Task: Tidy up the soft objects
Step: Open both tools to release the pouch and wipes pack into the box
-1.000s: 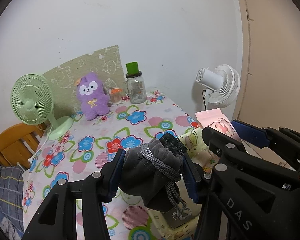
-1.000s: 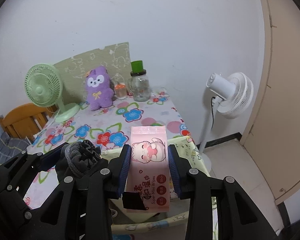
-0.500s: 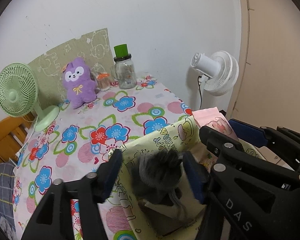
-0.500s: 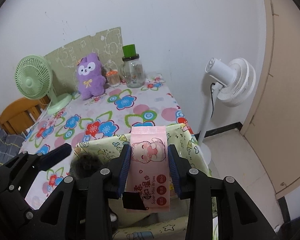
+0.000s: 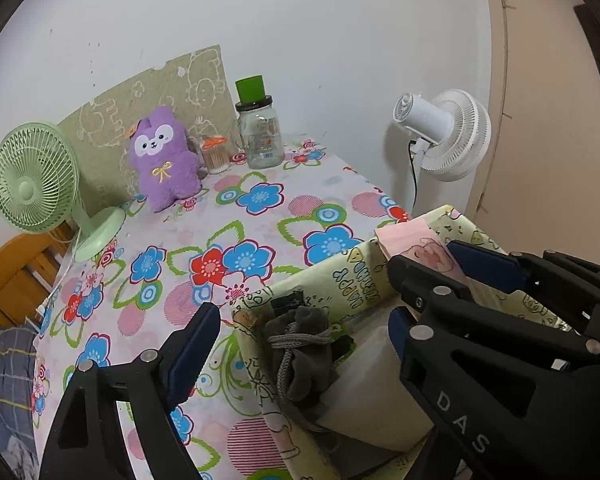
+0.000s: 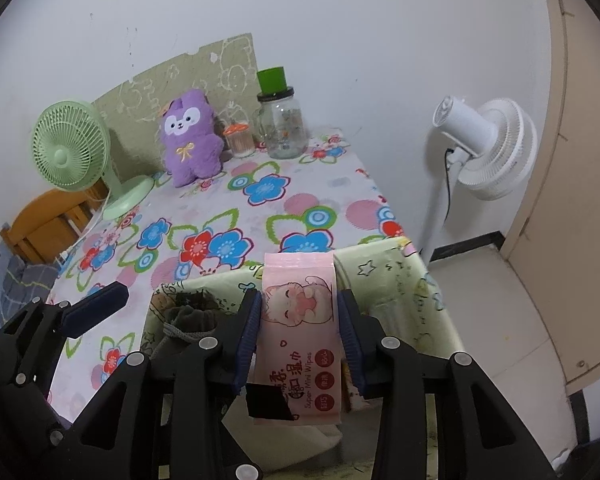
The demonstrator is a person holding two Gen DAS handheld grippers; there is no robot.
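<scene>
1. Left claw [image 5: 300, 344] has just been opening; its jaws stand wide, pads clear of the grey drawstring pouch [image 5: 300, 348] lying between them.
2. Pouch rests inside the pale yellow cartoon-print fabric bin [image 5: 356, 280], at its left end, cord draped over it.
3. Right claw [image 6: 298, 320] grips a pink flat pack of wet wipes [image 6: 298, 320], both blue pads pressed to its sides, upright over the bin's right part.
4. Bin sits at the near edge of the flower-print surface [image 5: 236, 216].
5. Purple plush toy [image 5: 164, 160] stands at the far end, well apart from the bin.
</scene>
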